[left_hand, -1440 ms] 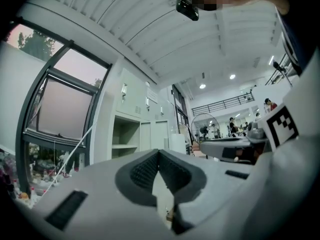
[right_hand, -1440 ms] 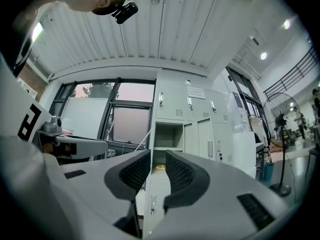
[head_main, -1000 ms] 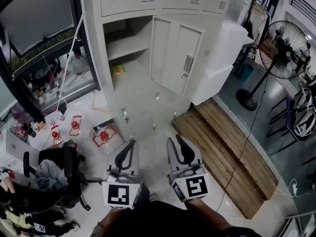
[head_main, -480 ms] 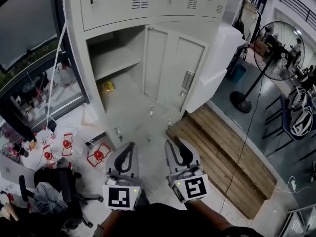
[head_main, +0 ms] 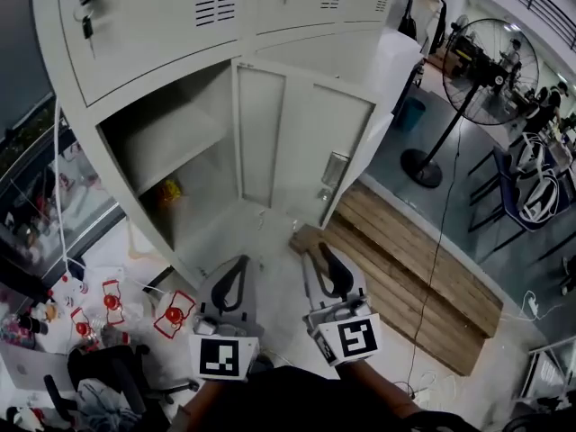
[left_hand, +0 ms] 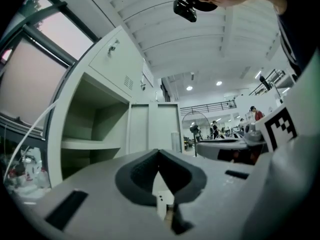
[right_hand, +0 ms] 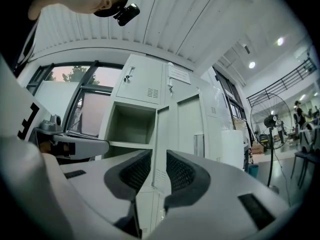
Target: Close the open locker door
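While I stand in front of the locker [head_main: 144,25], the door [head_main: 301,138] hangs open ahead of my 2 grippers and well apart from both. It stands upright, with its long axis going from top to bottom, and it sticks out toward me from the right side of the open compartment [head_main: 166,151]. Its free edge, with the latch [head_main: 331,171], lies almost straight ahead of the right gripper [head_main: 319,255]. So I judge this one is nearer and should push that edge to the left, toward the compartment. The right gripper has its jaws a little apart, with nothing between them. The left gripper [head_main: 238,264] has its jaws pressed together at the tips, also empty, and it points more at the hinge side.
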{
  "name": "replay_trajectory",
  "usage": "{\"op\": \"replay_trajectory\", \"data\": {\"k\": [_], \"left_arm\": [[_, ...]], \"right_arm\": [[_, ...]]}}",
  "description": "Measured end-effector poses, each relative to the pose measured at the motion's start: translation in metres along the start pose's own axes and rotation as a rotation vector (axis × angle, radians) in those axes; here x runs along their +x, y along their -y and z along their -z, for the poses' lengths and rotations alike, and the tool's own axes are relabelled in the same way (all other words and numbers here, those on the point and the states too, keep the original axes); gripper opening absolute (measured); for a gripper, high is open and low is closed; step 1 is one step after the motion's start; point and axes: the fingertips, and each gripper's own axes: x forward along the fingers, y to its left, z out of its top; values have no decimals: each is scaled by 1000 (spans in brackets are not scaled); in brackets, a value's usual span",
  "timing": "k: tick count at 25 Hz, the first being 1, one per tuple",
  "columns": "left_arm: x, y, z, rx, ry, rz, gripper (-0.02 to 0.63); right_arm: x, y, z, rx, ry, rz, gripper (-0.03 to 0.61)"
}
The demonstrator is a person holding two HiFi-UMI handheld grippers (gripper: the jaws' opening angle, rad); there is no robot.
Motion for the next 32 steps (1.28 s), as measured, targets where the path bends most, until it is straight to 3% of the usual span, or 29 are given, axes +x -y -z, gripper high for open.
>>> {"op": "replay_trajectory", "data": {"k": [9,14,25,32], "left_arm": [[66,14,10,-33,-14,168,2],[90,29,16,-48,-22,215,2],[145,58,2,-41,14,119,2],[164,65,5,-40,15,0,2]], "right_arm": [[21,48,13,-10,-36,148,91],[32,66,14,-12,-16,155,91],[63,124,14,-25,-16,0,94],[80,141,13,-20,15,-182,133]]}}
